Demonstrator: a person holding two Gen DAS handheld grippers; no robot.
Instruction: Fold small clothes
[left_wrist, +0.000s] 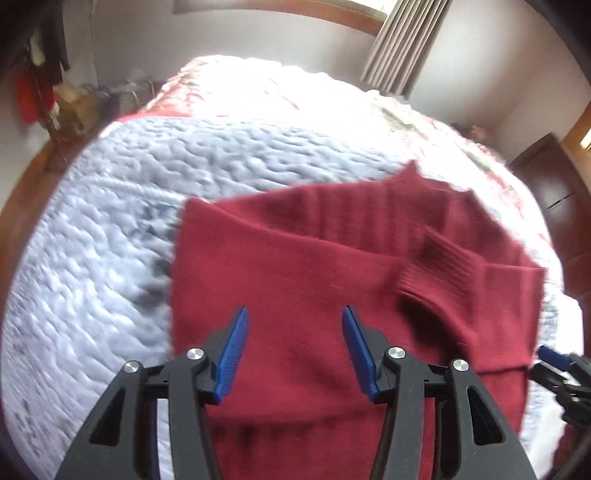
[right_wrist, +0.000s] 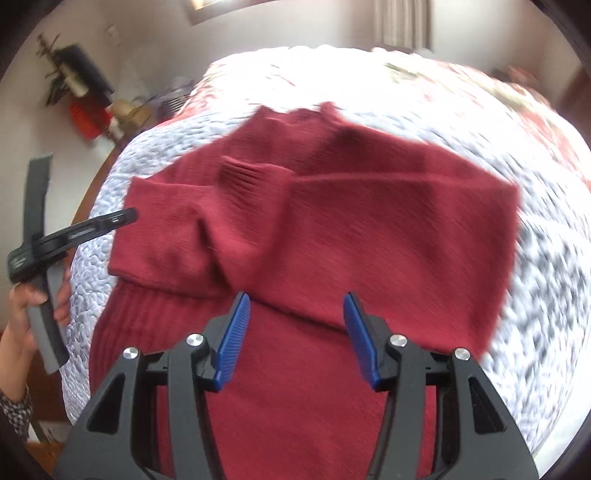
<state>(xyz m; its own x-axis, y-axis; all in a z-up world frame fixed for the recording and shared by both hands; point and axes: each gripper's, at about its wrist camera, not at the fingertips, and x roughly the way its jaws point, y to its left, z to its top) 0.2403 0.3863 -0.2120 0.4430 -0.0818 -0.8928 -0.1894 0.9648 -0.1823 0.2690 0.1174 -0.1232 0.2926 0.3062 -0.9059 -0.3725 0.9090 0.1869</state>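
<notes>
Sweater (right_wrist: 369, 229) of red knit lies on the bed (left_wrist: 110, 221) with sleeves crossed, its long axis running near to far under my left gripper (left_wrist: 293, 314) and right gripper (right_wrist: 295, 299), both jaws open and empty.

Sweater (right_wrist: 332, 229) on quilt (right_wrist: 535, 266)

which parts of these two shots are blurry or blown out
Left wrist view: the far bed is blown out white, and the red sweater is softly motion-blurred. Right wrist view: the quilt streaks with blur at right; both views bend at the fisheye edges.
</notes>
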